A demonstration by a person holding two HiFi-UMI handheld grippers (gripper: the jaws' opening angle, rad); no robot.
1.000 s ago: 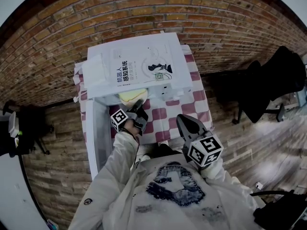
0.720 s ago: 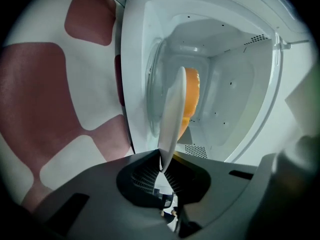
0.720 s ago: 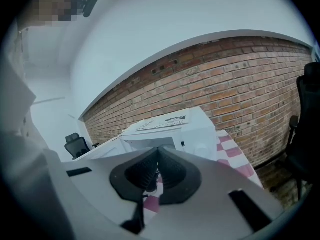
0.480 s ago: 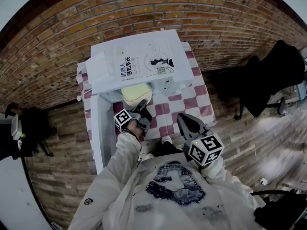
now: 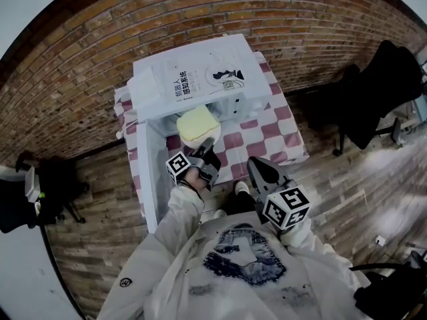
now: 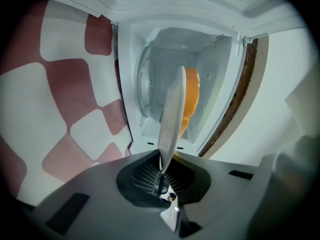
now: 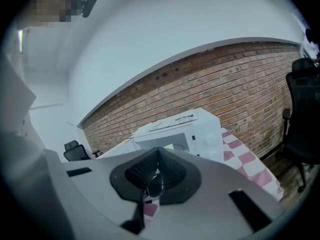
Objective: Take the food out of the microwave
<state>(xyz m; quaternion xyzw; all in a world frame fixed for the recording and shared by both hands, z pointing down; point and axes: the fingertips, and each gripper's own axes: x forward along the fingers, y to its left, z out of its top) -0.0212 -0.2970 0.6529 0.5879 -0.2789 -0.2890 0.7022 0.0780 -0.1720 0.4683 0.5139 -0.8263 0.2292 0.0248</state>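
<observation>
The left gripper point(image 6: 161, 181) pinched the rim of the plate point(image 6: 170, 119) bearing the yellow food point(image 5: 198, 125), just in front of the open microwave point(image 5: 193, 79), over the checkered tablecloth point(image 5: 270, 129), while the right gripper point(image 7: 152, 184), near the person's chest, had its jaws pressed together on nothing.

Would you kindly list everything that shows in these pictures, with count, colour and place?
tablecloth: one, red and white checks, under the microwave
microwave: one, white, on the tablecloth
microwave door: one, white, swung open on the left
book: one, white with dark print, flat on the microwave
plate: one, white, before the microwave's opening
food: one piece, yellow, on the plate
office chairs: two, black, one on each side of the tablecloth
brick wall: one, red-brown, behind the microwave
floor: one, brown wood, all round
left gripper: one, grey, shut on the plate's rim
right gripper: one, grey, shut and empty, near the person's chest
</observation>
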